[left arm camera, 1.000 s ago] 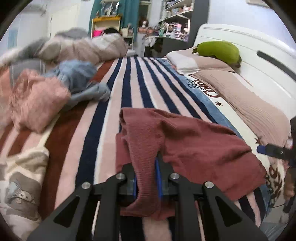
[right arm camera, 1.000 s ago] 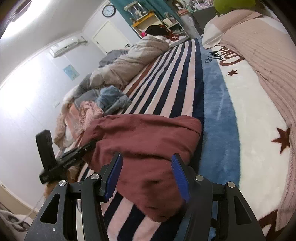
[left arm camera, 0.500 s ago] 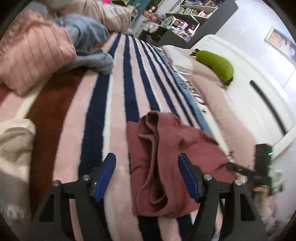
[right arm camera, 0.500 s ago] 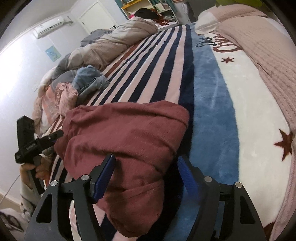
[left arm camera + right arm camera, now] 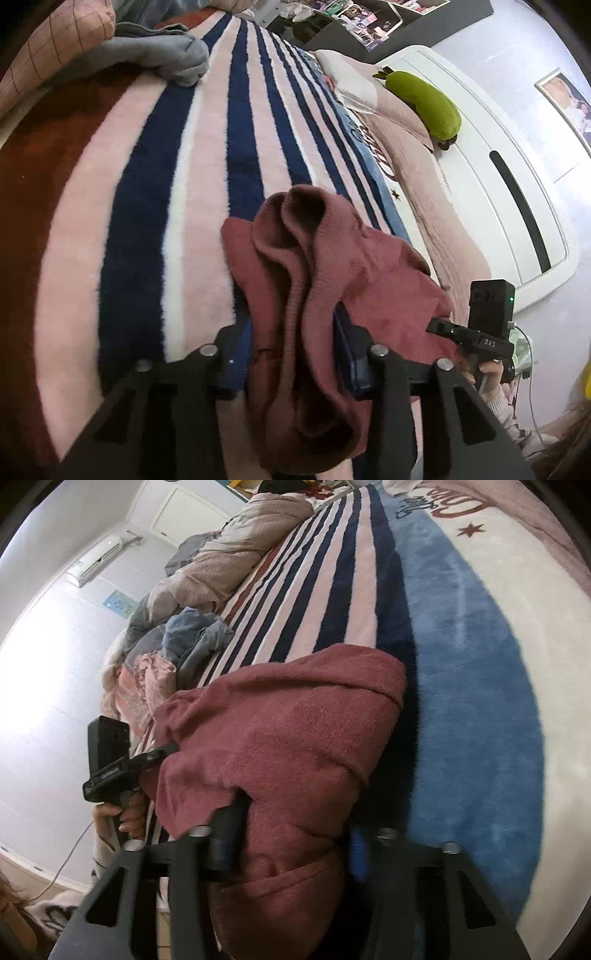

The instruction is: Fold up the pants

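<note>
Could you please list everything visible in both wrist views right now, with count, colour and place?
pants: one, dark red, bunched at the near edge of the bed, between the jaws of both grippers.
striped blanket: one, pink, navy, white and brown, covering the bed.
blue and white blanket: one, with stars and lettering, beside the stripes.
green plush: one, on the pillows by the headboard.
headboard: one, white, at the bed's head.
clothes pile: several, blue, grey and pink, on the far side.
air conditioner: one, white, high on the wall.
left gripper: black, jaws around pants fabric.
right gripper: black, jaws around pants fabric.
</note>
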Motion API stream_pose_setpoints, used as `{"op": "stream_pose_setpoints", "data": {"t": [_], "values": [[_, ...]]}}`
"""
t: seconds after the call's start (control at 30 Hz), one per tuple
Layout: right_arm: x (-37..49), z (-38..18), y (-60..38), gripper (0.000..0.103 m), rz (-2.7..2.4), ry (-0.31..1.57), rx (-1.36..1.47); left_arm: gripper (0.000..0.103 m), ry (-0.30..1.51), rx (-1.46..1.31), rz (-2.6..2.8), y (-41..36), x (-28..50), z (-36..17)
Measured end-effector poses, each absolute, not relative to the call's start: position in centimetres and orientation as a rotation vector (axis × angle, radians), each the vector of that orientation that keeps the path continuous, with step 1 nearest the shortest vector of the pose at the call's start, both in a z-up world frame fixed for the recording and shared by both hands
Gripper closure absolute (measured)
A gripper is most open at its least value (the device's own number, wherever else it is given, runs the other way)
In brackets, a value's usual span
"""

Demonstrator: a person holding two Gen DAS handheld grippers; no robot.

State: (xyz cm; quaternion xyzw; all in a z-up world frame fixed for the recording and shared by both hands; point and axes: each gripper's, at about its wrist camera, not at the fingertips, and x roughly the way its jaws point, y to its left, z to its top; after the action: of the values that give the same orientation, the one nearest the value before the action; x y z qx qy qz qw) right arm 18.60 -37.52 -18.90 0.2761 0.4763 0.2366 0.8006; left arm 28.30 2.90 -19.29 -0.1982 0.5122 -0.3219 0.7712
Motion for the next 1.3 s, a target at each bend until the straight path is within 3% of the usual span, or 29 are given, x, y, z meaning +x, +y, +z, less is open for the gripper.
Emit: {"op": "stream_pose_setpoints", "data": {"t": [0.13, 0.23, 0.5, 0.73, 1.3], "values": [[18.6, -18.4, -37.0, 0.086, 0.492, 0.99, 0.562, 0.083, 1.075, -0.384, -0.677, 2.6, 28.0, -18.2], [18.3, -17.0, -36.5, 0.088, 0.473, 0.945, 0.549, 0.086, 1.034, -0.359, -0.684, 2.7, 27.5, -16.7], [18.2, -12.0, -32.7, 0.089, 0.509, 0.843, 0.476, 0.087, 0.906, -0.336, -0.659, 6.9, 25.5, -11.0], [19.3, -8.4, -25.8, 0.089, 0.604, 0.81, 0.422, 0.087, 0.795, -0.364, -0.551, 15.3, 22.5, -6.7], [22.2, -6.7, -3.5, 0.09, 0.982, 0.886, 0.247, 0.087, 0.699, -0.363, -0.073, 33.5, 14.6, -4.1]]}}
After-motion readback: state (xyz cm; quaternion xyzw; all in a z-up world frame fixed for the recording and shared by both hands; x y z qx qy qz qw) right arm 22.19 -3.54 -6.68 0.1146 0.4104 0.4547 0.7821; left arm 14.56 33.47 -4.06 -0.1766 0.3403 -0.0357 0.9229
